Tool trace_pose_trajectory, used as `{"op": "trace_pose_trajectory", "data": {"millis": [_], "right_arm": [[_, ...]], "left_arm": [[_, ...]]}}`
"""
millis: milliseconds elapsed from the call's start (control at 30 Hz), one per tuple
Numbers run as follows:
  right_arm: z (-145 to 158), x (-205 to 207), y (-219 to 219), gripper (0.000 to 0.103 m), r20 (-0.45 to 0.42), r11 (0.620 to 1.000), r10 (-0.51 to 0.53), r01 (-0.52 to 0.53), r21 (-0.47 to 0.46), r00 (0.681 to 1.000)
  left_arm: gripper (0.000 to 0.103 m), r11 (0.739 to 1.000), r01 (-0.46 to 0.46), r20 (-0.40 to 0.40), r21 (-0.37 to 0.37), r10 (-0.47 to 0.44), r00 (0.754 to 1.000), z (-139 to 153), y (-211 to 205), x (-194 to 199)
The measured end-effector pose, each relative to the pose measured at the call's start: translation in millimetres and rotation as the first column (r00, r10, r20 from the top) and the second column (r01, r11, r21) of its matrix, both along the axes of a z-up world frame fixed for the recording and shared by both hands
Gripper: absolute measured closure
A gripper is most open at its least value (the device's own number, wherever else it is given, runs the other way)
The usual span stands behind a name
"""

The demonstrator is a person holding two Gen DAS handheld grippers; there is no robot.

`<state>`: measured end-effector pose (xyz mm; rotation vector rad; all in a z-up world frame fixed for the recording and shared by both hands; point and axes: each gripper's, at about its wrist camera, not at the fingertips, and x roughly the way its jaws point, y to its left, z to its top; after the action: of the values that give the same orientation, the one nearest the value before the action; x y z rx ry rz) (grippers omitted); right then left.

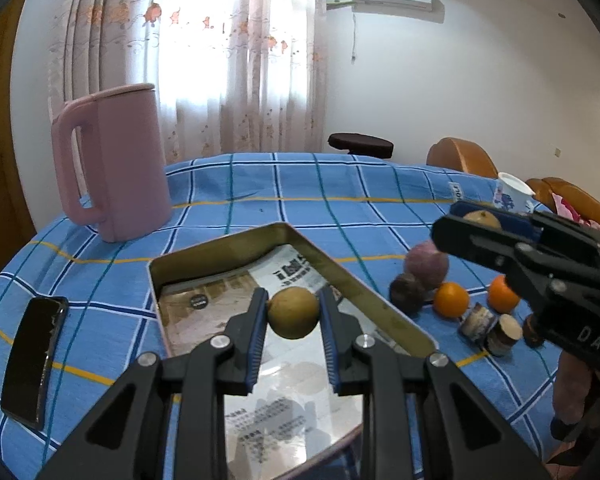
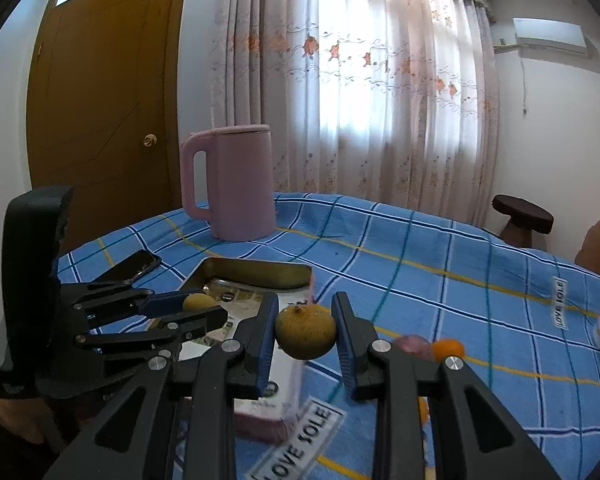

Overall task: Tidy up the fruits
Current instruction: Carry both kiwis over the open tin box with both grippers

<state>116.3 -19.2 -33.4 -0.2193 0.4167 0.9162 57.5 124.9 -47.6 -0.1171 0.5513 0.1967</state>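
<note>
My left gripper [image 1: 293,316] is shut on a small yellow-green fruit [image 1: 293,312] and holds it above the open metal tin [image 1: 220,246]. My right gripper [image 2: 306,334] is shut on a larger yellow-brown fruit [image 2: 306,332], held above the tablecloth just right of the tin [image 2: 260,270]. In the left wrist view the right gripper [image 1: 478,220] shows at the right with its fruit [image 1: 482,218]. On the cloth lie two oranges [image 1: 451,299], a purple fruit [image 1: 426,265] and a dark fruit [image 1: 407,291].
A pink kettle [image 1: 112,168] stands at the table's back left. A black phone [image 1: 34,360] lies left of the tin. Two small jars [image 1: 492,326] sit by the oranges. A white patterned cup [image 1: 512,194] stands at the far right. Chairs and a stool stand behind the table.
</note>
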Motion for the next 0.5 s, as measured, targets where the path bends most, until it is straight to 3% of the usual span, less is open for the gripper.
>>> {"op": "trace_pose_trajectory", "data": {"millis": [500], "right_arm": [[-34, 7, 49, 0.073, -0.05, 0.994, 0.047, -0.052, -0.093, 0.998]], "left_arm": [[0.076, 0.999, -0.04, -0.042, -0.02, 0.039, 0.998, -12, 28, 8]]}}
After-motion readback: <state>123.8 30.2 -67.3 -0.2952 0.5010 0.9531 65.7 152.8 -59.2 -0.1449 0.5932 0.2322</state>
